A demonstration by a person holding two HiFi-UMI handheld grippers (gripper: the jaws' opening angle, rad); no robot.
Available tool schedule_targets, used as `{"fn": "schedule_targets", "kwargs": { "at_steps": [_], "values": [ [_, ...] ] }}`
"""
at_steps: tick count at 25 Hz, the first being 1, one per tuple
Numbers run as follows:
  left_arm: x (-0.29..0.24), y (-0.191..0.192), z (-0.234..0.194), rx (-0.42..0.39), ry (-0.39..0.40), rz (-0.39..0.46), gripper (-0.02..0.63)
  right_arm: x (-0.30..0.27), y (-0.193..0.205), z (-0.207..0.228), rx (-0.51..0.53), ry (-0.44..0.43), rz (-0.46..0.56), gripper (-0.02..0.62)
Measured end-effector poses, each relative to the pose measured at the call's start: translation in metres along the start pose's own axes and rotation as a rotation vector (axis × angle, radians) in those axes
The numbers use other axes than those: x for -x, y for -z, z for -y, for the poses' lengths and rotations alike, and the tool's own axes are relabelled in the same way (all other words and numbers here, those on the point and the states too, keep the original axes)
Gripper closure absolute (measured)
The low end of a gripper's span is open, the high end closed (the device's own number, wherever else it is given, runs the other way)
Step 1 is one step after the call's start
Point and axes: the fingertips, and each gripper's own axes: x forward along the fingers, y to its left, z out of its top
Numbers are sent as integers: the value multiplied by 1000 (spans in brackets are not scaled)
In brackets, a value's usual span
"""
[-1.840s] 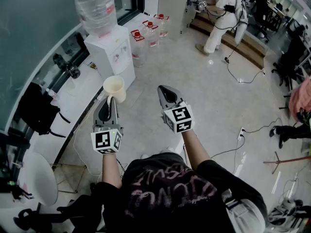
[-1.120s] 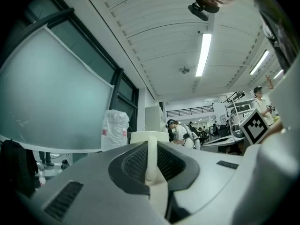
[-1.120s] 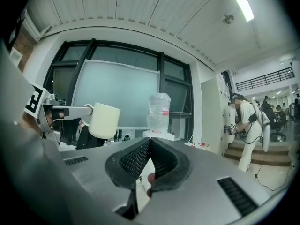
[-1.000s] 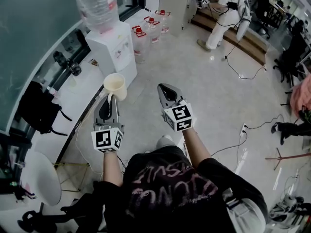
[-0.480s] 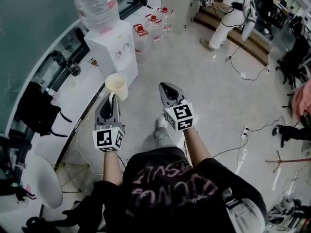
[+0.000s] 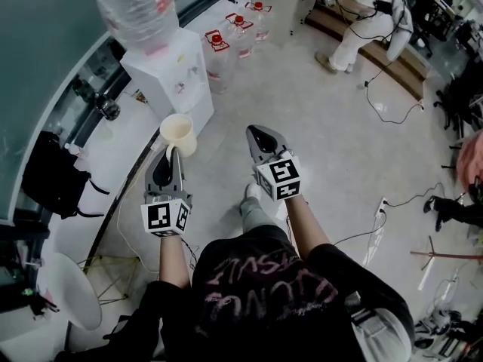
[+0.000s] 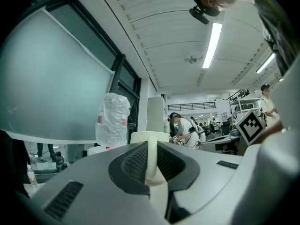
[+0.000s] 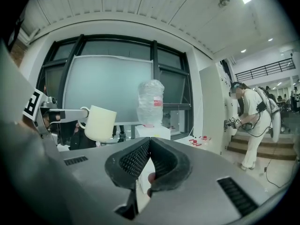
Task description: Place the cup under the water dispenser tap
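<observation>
A cream cup [image 6: 178, 134] hangs upright by its handle from my left gripper [image 6: 170, 155], which is shut on the handle. In the left gripper view the handle [image 7: 151, 158] stands pinched between the jaws, with the cup's rim [image 7: 149, 136] just beyond. The white water dispenser [image 6: 162, 74], topped by a clear bottle [image 6: 136, 10], stands ahead and to the left, still apart from the cup. My right gripper [image 6: 260, 137] floats beside the left one, shut and empty. The right gripper view shows the cup [image 8: 99, 123] left of the dispenser [image 8: 152, 131], behind my right gripper [image 8: 149, 142].
Spare water jugs with red caps [image 6: 226, 47] stand on the floor right of the dispenser. A white counter [image 6: 113, 153] with a black bag [image 6: 53, 176] runs along the left. A person in white [image 6: 370, 13] stands by wooden steps. Cables [image 6: 392, 202] trail over the floor.
The whole view has moved toward the dispenser, which now sits closer and further left. Both grippers keep their pose, the cup still hanging from the left one.
</observation>
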Motion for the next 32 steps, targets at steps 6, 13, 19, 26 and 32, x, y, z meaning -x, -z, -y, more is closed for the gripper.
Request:
{"fn": "schedule_targets", "kwargs": {
  "at_steps": [6,13,19,26,32],
  "values": [
    [-71,10,-11,12,-21,-28,560,-54,-1,51,-3,-21,-28,580],
    [-155,17,-17,5,-65,-53,560,-118,0,112,1,-75,-50,580],
    [-201,18,-13,-7,-112,-81,560,-153,-3,155,5,-132,-69,580],
    [-226,16,-10,-32,-135,-97,560,-175,-3,176,-9,-166,-68,580],
    [-242,21,-10,-22,-134,-95,560,-185,1,188,-7,-170,-76,580]
  ]
}}
